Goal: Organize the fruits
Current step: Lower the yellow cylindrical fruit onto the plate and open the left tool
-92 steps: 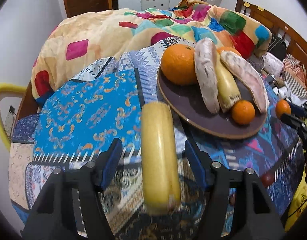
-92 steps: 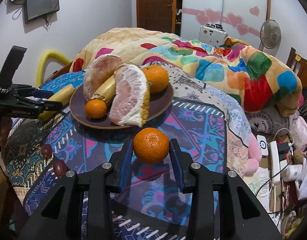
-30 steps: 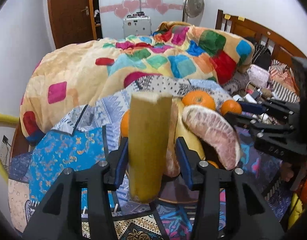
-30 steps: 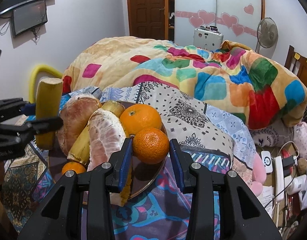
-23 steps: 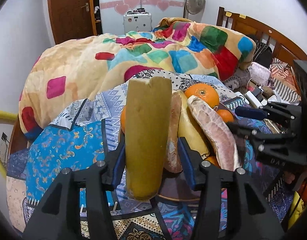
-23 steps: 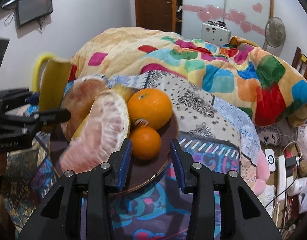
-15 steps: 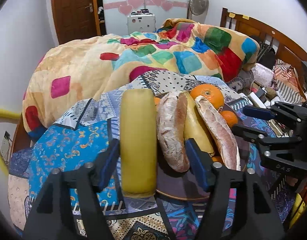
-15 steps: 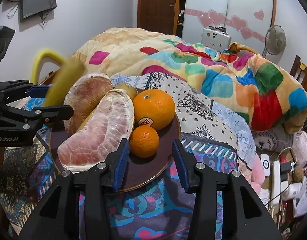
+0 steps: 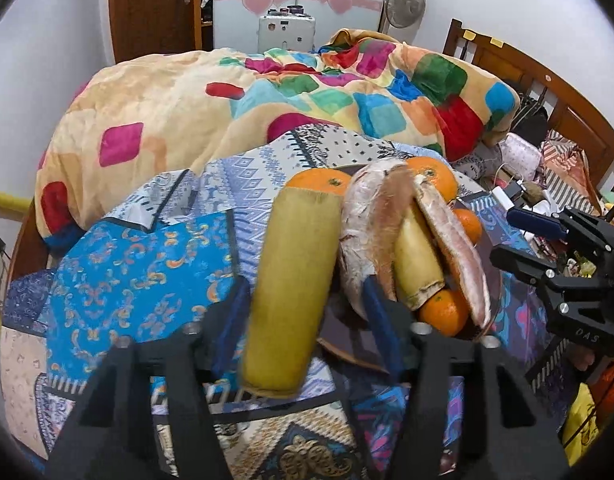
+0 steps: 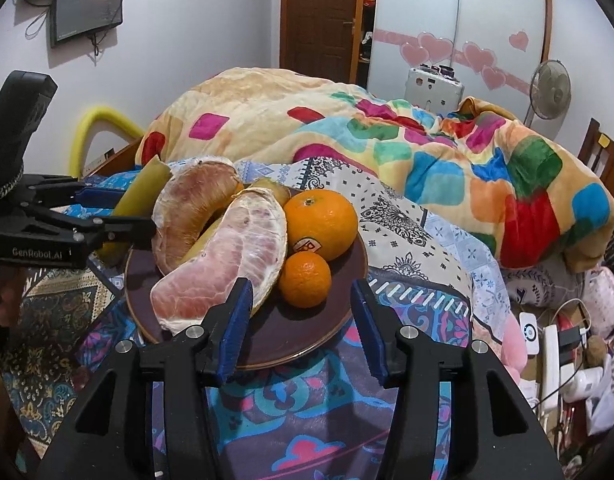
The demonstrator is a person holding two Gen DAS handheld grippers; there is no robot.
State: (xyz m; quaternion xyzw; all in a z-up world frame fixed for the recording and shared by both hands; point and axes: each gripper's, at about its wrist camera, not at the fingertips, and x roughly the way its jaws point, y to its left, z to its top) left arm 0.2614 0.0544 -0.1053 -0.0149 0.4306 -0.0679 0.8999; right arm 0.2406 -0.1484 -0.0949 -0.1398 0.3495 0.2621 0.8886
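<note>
Left claw (image 9: 303, 312) is spread wide, with the yellow stalk (image 9: 291, 292) loose between its fingers at the plate's (image 10: 307, 344) left edge, long axis pointing away and tilted up. Right claw (image 10: 299, 320) gapes empty too, its small orange (image 10: 305, 279) sitting plated beside the pomelo wedges (image 10: 227, 268). Looks nearly done.

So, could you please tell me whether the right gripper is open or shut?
Open: the right gripper has its jaws spread, empty, with the small orange free on the plate.

two close wrist views, shared plate (image 9: 349, 354) (image 10: 307, 344)
</note>
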